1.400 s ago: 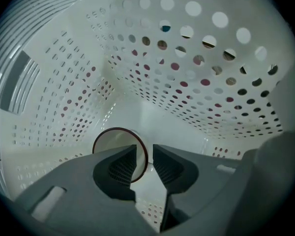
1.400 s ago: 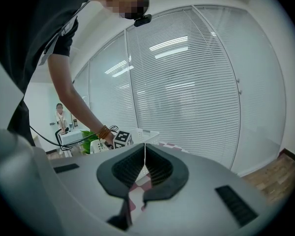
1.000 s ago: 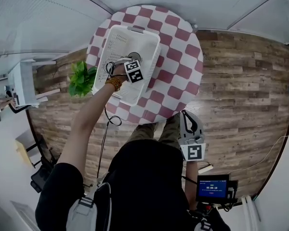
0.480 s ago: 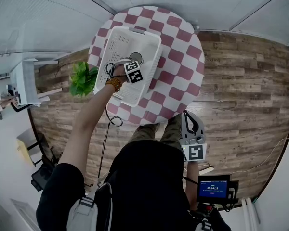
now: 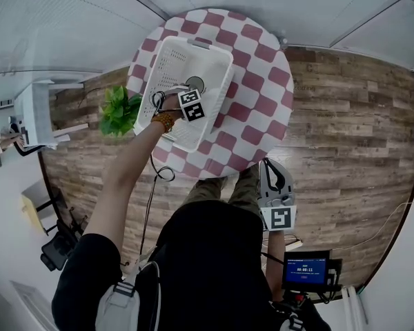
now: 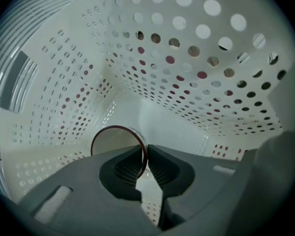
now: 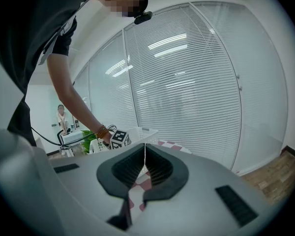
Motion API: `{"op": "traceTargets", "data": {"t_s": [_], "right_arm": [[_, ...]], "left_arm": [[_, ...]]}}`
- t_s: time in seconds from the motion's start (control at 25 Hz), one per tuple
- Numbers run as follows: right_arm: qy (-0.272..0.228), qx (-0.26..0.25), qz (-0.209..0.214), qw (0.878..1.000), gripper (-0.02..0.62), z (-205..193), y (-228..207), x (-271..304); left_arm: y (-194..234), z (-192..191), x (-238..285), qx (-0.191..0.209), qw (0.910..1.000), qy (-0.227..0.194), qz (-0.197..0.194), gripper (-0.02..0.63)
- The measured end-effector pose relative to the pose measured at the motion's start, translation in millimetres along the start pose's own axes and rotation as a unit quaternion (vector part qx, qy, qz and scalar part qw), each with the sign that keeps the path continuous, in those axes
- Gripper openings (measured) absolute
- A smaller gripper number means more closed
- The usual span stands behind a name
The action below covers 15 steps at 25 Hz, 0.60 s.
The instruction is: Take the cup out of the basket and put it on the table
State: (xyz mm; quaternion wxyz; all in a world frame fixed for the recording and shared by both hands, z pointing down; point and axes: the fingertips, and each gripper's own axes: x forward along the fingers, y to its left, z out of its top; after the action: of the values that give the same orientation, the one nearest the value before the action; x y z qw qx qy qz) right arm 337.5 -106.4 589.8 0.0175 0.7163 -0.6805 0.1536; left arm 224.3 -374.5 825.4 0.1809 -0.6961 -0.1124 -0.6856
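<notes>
1. My left tongs point(image 6: 143, 149) have just been closing and now pinch the rim of the cup point(image 6: 115, 140). One pad is inside the mouth and one against the outer wall, at the lower middle of the left gripper view.
2. The cup has a dark red edge and turns its round mouth toward that camera. It is inside the basket point(image 6: 187, 97), whose white perforated walls fill the rest of that frame.
3. In the head view the left tongs point down into the basket at upper centre, with their marker cube point(image 5: 192, 105) on top. The cup shows as a small circle just above the cube, near the basket's right-hand long wall. I cannot tell whether its base rests on the basket floor.
4. The basket lies on the left part of the round table point(image 5: 262, 81), which has a red and white checked top.
5. My right tongs point(image 7: 145, 154) are pressed together with nothing between them — the pads meet in a thin line at the lower centre of the right gripper view. In the head view they sit right of centre, just below the table's lower edge and well apart from the basket.
6. Further out, a green plant point(image 5: 117, 110) stands just left of the basket, past the table's edge. Wood-plank floor point(image 5: 345, 116) fills the right side, and a small lit screen point(image 5: 305, 269) sits at lower right.
7. The right gripper view also shows a glass wall with blinds point(image 7: 187, 82) across its upper right.
</notes>
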Motion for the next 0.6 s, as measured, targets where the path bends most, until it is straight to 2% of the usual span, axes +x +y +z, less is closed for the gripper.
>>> {"op": "traceTargets", "data": {"t_s": [0.6], "right_arm": [[-0.020,-0.017,0.034,0.999,0.011,17.0,12.0,19.5]], "left_arm": [[6.1,3.1,-42.1,-0.019,0.9988,-0.039,0.024,0.040]]}}
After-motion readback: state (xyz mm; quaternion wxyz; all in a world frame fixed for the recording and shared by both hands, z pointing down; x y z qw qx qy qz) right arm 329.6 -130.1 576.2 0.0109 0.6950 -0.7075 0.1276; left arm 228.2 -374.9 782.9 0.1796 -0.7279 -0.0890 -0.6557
